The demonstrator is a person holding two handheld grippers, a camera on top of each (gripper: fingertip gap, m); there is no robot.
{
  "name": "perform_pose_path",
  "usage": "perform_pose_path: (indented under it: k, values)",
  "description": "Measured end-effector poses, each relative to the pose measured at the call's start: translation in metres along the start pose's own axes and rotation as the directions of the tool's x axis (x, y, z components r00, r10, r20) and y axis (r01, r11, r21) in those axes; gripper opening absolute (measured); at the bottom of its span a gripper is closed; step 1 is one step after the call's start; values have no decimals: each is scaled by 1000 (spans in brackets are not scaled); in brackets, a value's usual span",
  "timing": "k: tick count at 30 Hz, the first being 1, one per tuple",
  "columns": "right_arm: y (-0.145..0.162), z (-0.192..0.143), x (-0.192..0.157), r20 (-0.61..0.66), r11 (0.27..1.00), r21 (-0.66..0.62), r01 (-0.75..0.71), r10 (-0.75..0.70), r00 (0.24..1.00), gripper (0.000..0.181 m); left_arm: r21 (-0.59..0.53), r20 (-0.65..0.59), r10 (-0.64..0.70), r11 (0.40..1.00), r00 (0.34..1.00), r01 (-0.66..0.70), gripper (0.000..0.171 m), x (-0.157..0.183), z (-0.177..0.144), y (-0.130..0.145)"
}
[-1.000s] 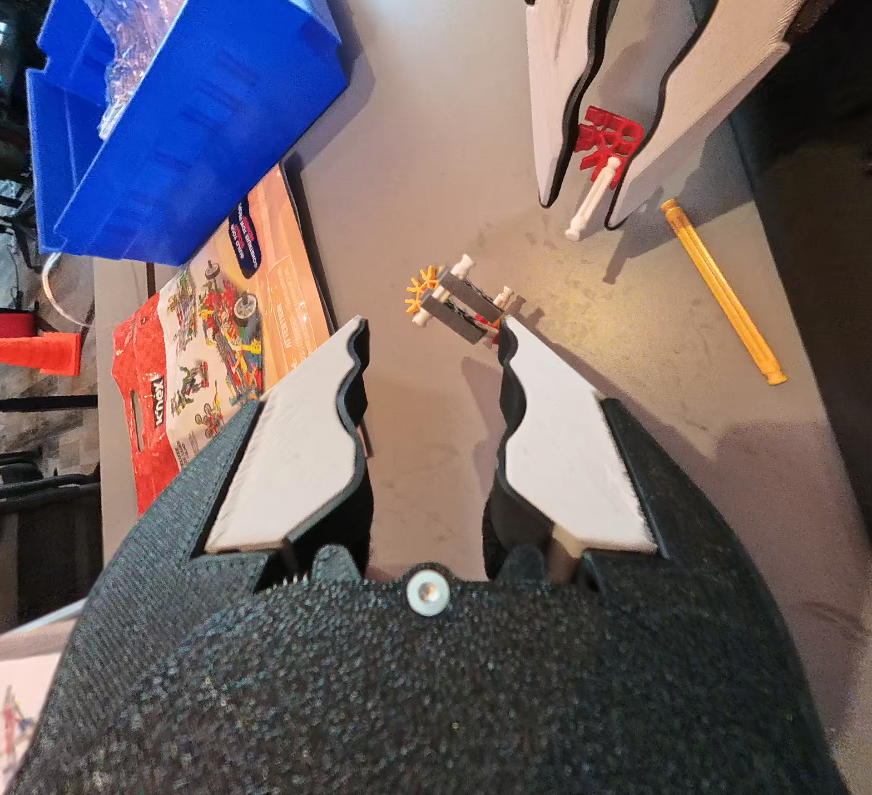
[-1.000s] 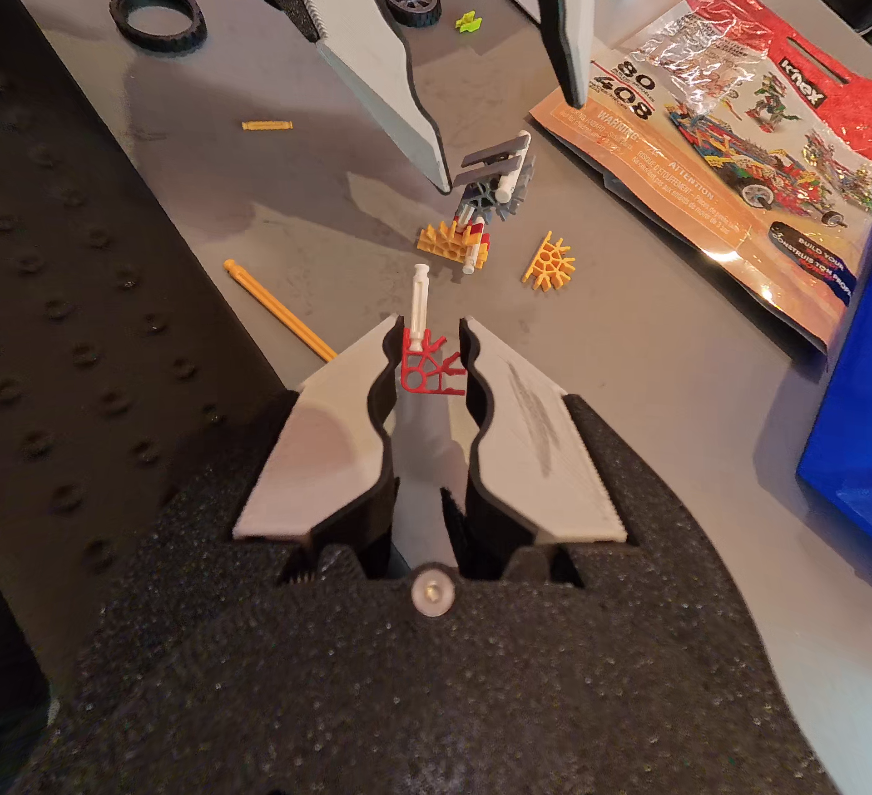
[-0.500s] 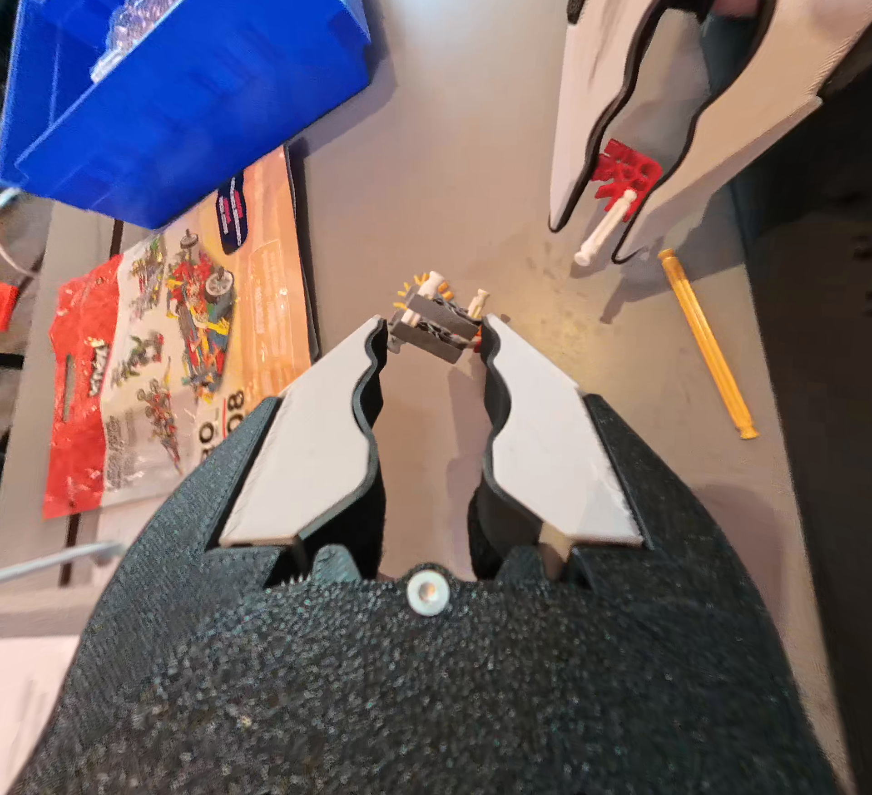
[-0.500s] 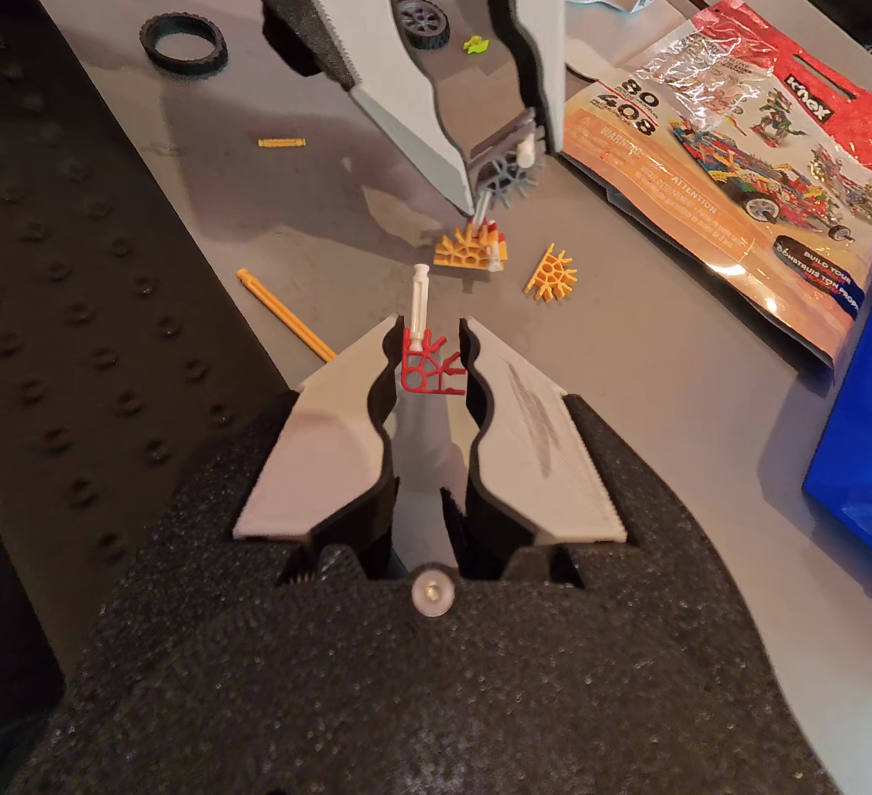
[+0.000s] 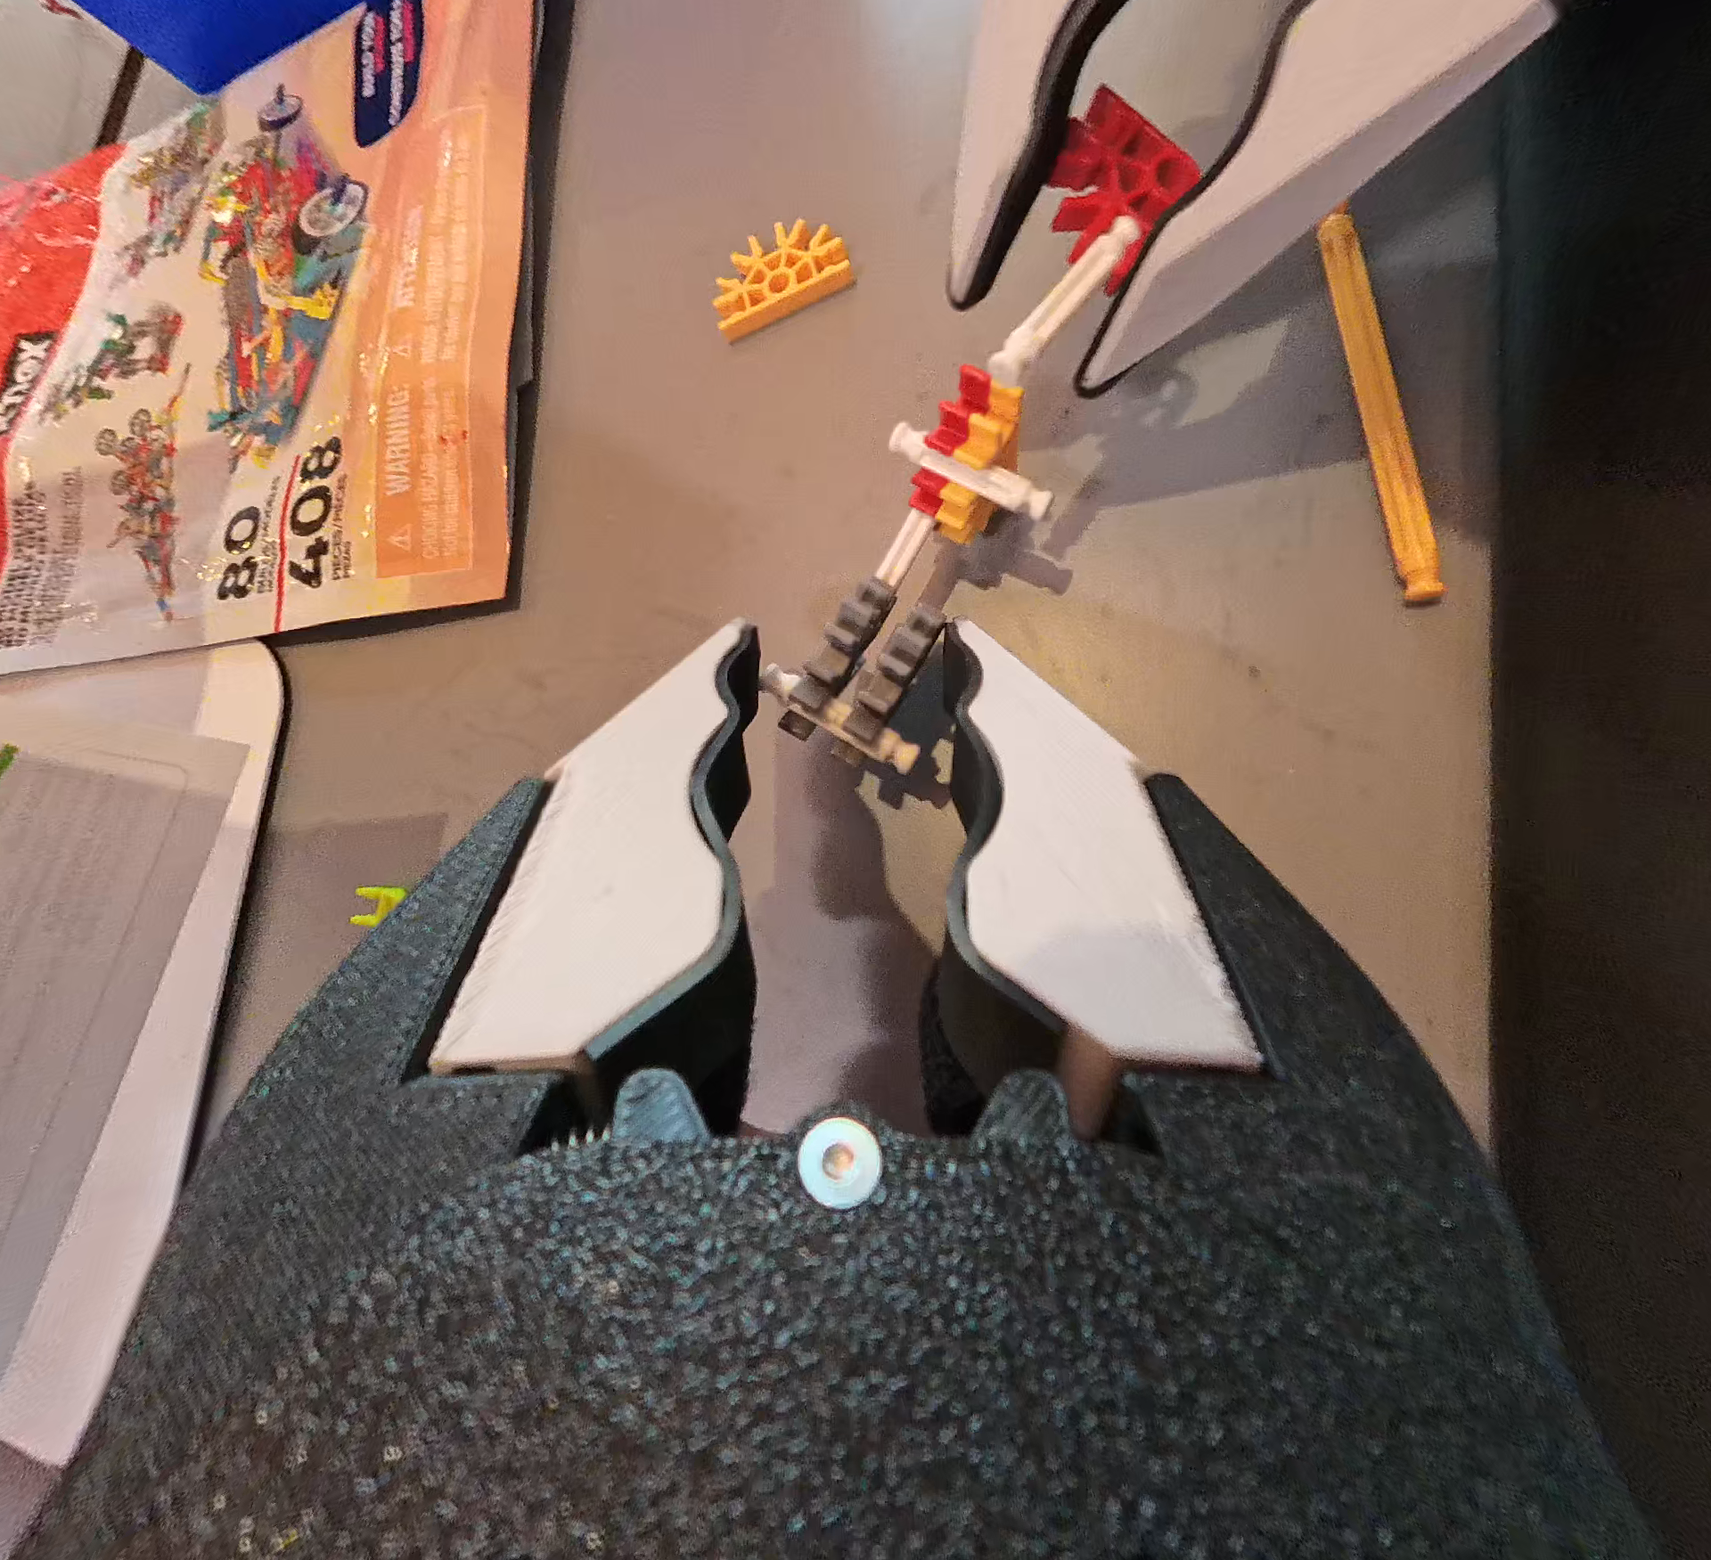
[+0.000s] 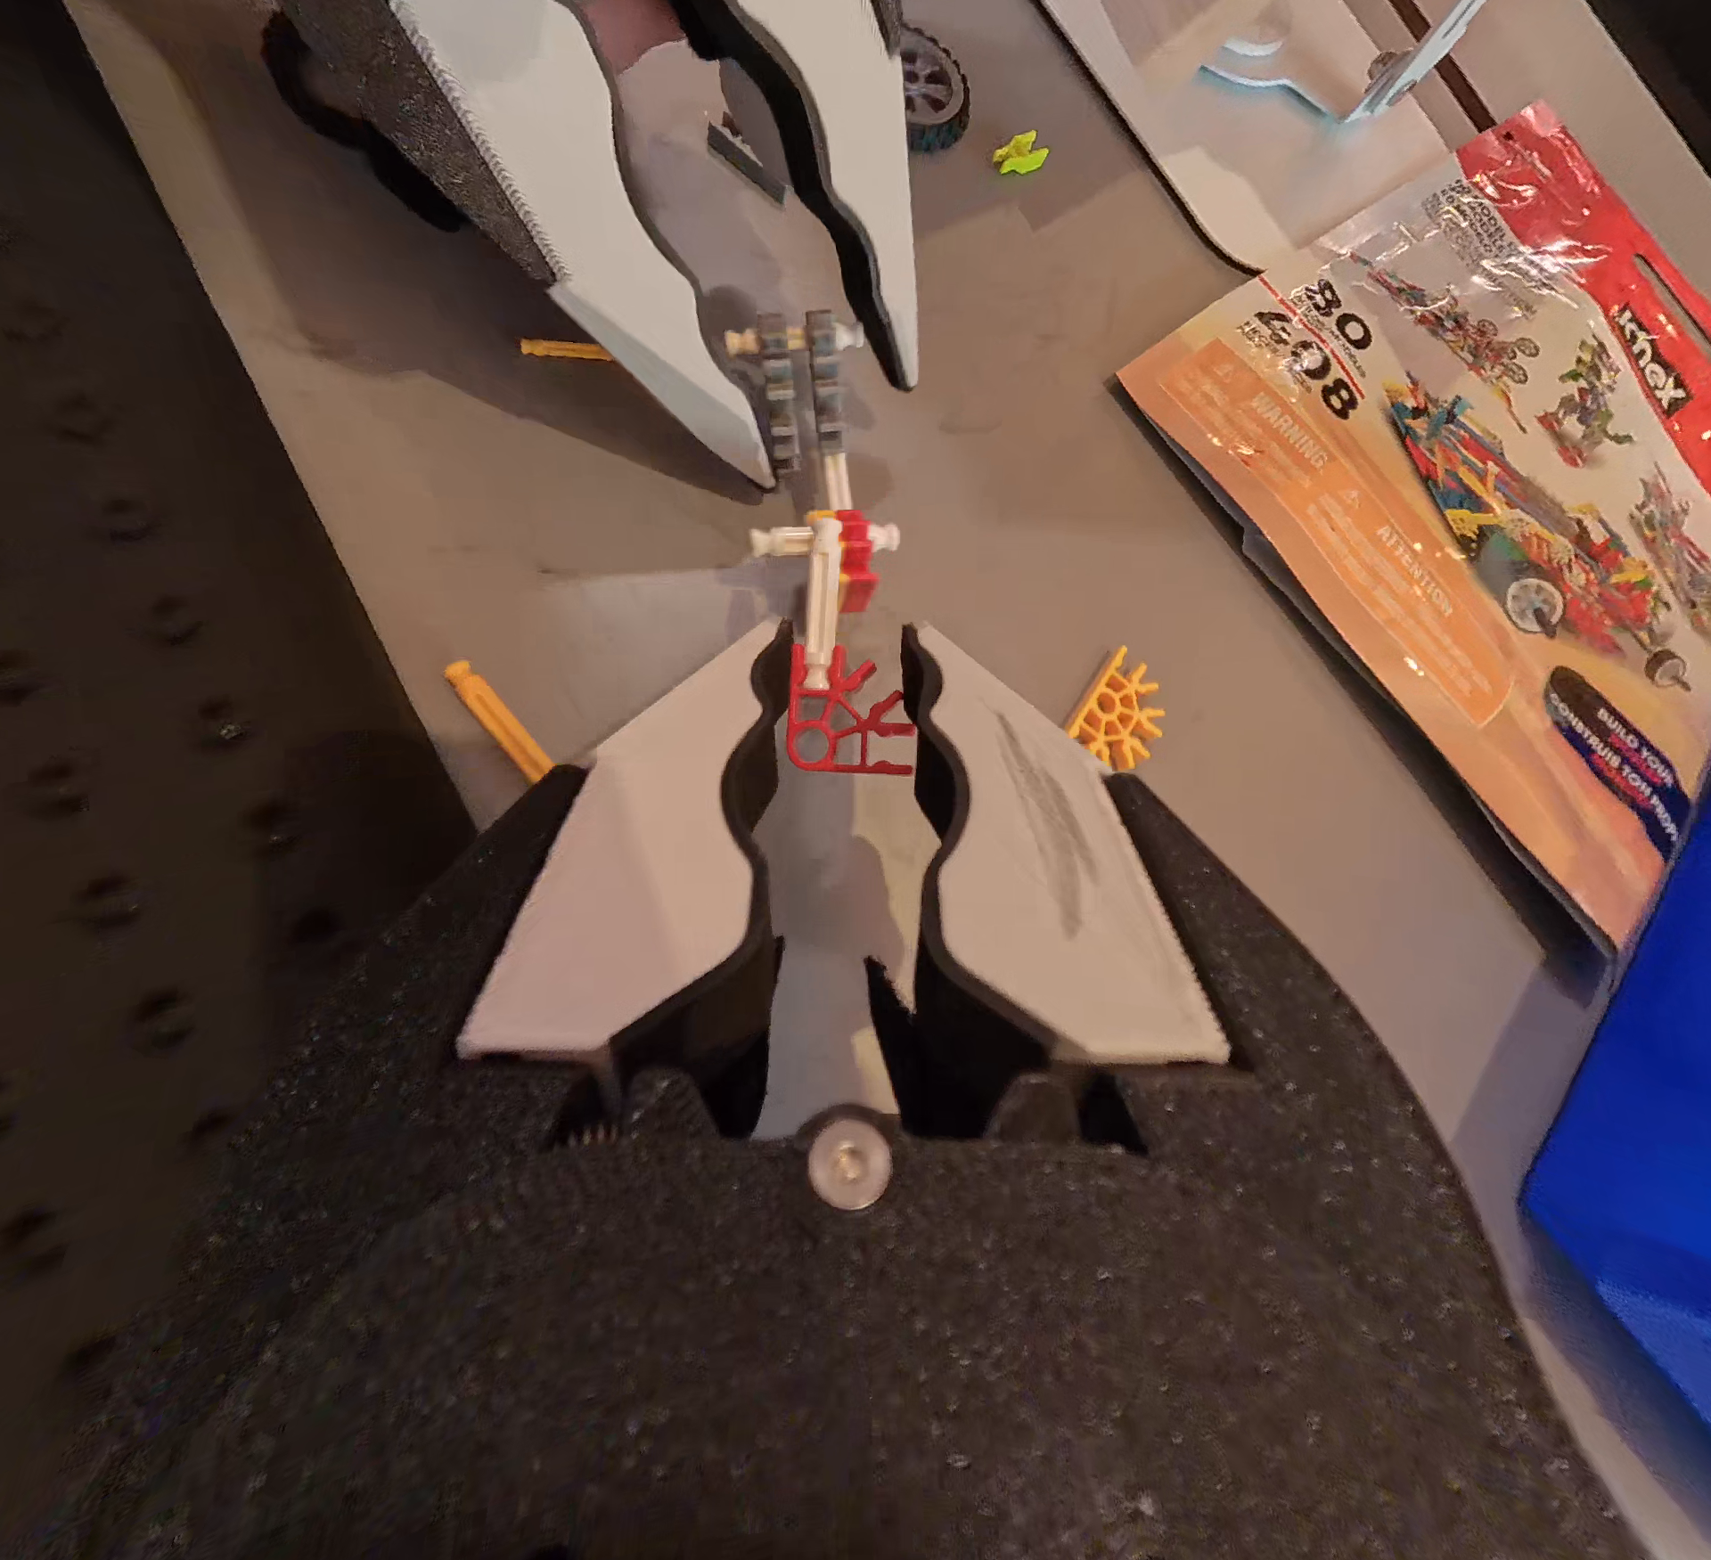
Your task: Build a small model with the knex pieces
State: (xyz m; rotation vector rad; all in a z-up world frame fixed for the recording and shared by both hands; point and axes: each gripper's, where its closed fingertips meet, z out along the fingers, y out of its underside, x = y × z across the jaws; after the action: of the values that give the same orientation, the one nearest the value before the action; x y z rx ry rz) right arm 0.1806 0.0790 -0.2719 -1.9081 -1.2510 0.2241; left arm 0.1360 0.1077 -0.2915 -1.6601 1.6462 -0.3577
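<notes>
My left gripper (image 5: 852,650) is shut on the grey connectors (image 5: 861,655) of a small toy assembly, held above the grey table (image 5: 741,81). White rods join them to a red and yellow connector pair (image 5: 972,451). My right gripper (image 6: 844,664) is shut on a red connector (image 6: 843,729) with a white rod (image 6: 819,599) sticking forward. The rod's tip meets the red and yellow pair (image 6: 852,553). In the right wrist view, the left gripper (image 6: 829,423) comes in from above. In the left wrist view, the right gripper (image 5: 1028,340) comes in from the top right.
A loose yellow connector (image 5: 782,280) (image 6: 1116,710) and a long yellow rod (image 5: 1380,405) lie on the table. A printed toy bag (image 5: 278,358) and blue bin (image 6: 1648,1099) are to one side. A wheel (image 6: 935,90), green piece (image 6: 1018,150) and white board (image 5: 139,868) lie nearby. Spacing between my two grippers at the tips: around 6 cm.
My left gripper closed on the grey connectors and lifted the assembly off the table, leaving one yellow connector behind. The two grippers came together until the white rod reached the assembly.
</notes>
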Motion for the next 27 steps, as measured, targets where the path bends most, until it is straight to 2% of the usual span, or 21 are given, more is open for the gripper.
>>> perform_pose_path:
  k: [3,11,13,16,19,27]
  values:
    - [-2,5,2,-1,1000,-22,13,-13,1000,22,-36,-42,-19,999,999,18,37,3,0,5]
    - [-10,-6,-1,41,997,-2,83,-83,996,22,-84,-208,-266,964,941,254,30,12,-3,0]
    - [-12,-7,-1,44,994,4,112,-112,993,22,-99,-263,-328,945,907,313,29,16,-4,-1]
    - [-12,-4,-1,41,987,-17,158,-157,987,22,-137,-391,-456,888,799,440,29,27,-8,-11]
    - [-9,3,3,44,985,-51,163,-161,986,23,-187,-422,-496,866,759,463,29,28,-5,-10]
    - [1,24,8,161,985,-140,101,-78,984,22,-185,-408,-451,892,793,412,33,24,1,-7]
